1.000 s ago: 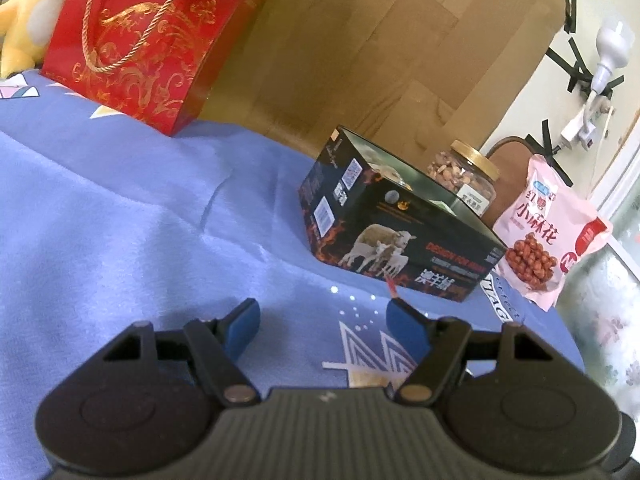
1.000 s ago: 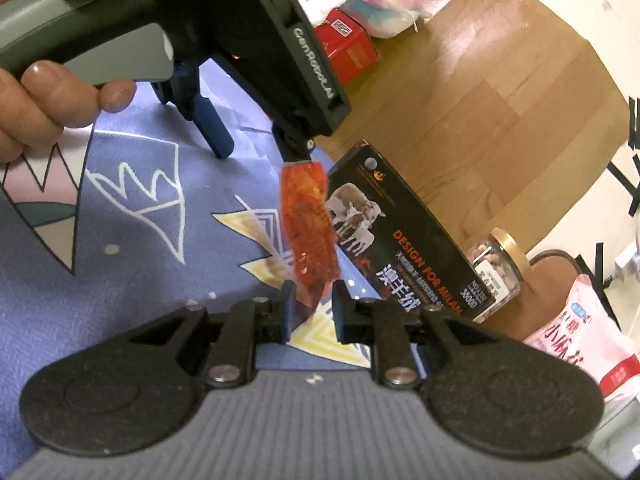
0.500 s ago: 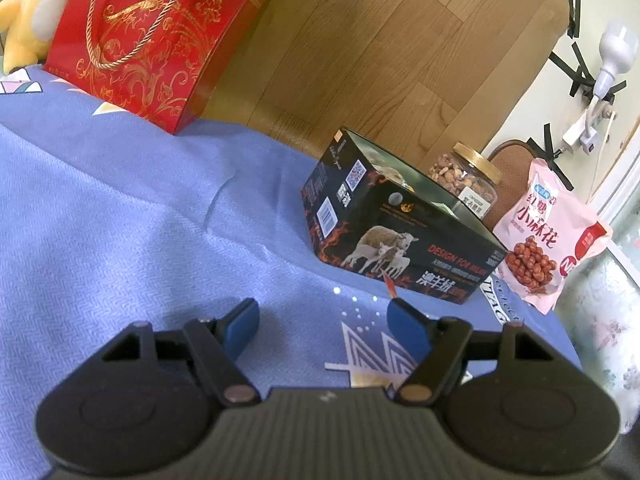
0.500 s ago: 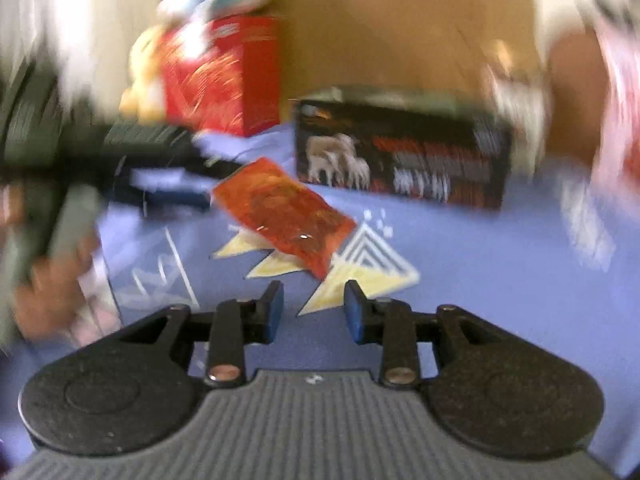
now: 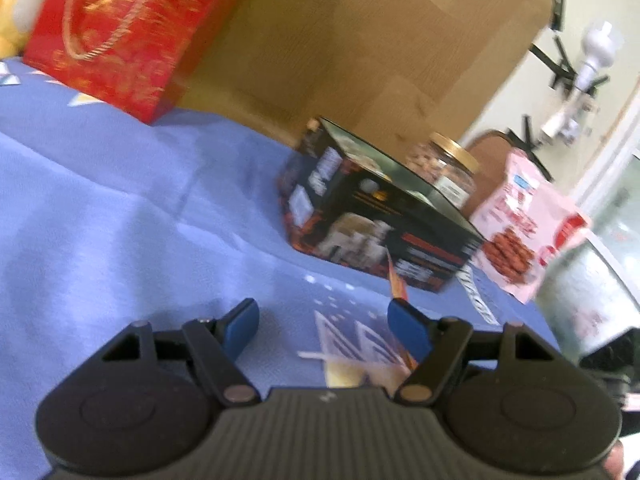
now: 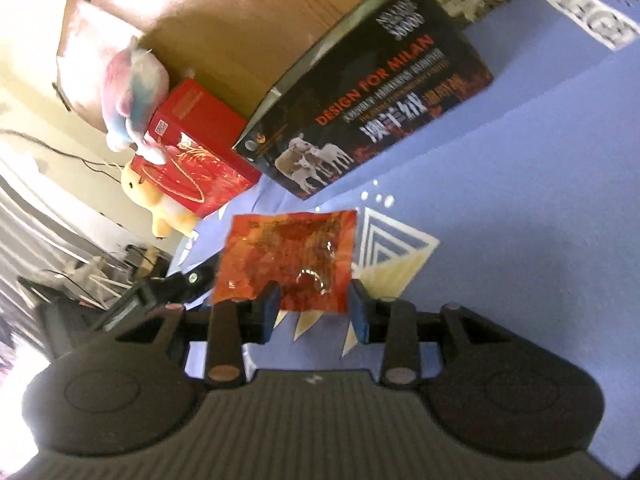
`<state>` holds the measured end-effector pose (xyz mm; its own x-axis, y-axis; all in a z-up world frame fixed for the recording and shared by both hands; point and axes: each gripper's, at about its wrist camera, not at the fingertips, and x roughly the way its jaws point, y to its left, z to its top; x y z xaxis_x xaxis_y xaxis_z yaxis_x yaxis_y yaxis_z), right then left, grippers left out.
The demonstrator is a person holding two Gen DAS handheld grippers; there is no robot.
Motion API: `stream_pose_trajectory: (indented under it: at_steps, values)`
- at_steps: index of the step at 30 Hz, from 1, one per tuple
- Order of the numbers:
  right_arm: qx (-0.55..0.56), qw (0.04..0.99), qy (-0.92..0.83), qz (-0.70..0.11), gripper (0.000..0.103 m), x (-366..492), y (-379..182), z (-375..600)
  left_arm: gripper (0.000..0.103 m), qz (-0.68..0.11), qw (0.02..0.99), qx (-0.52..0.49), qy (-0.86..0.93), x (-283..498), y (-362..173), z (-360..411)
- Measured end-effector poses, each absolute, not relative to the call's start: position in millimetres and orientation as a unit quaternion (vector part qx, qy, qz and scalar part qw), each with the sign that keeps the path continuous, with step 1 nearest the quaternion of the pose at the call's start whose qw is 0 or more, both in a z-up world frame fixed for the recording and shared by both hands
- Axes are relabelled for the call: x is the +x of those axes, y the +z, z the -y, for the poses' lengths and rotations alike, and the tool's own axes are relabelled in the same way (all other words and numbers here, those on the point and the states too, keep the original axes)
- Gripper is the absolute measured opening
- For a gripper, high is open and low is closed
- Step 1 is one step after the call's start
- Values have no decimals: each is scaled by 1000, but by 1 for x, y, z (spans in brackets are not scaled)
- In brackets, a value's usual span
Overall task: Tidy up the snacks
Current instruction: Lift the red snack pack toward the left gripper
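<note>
A home bedroom, seemingly: blue bedsheet (image 5: 120, 220), plush toys (image 6: 132, 92) (pastel and yellow), wooden headboard (image 5: 360, 40).

The right gripper (image 6: 314, 310) has its jaws apart, with an orange snack packet (image 6: 286, 258) lying between them. A black box (image 6: 360, 108) sits in the upper middle.

Both views are motion-blurred and bend strongly at the edges. Daylight glare washes out the right wrist view from nine to eleven o'clock.
</note>
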<state>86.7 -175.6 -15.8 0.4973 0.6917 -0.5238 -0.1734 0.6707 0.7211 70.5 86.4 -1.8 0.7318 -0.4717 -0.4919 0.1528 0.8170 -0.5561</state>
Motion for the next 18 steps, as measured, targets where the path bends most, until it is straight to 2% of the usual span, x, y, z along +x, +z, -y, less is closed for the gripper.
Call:
stream_pose_trajectory:
  at_steps: [3,6,12,14,18]
  values:
    - [290,824,260,-411,37,89,-18,167,74,-325,891,-258,-182,71,-3,-87]
    - [229,853,254,-394,34,83,-11,154,74,-329,876,-299,-188,74,-7,-98]
    - [116,894,246,-356,34,70,-7,128,76,-322,855,-356,-197,76,-12,-113]
    - [108,897,245,-352,34,70,-8,127,80,-319,850,-365,-206,77,-12,-113]
    - [144,888,252,-356,35,73,-13,143,80,-328,851,-345,-220,78,-11,-102]
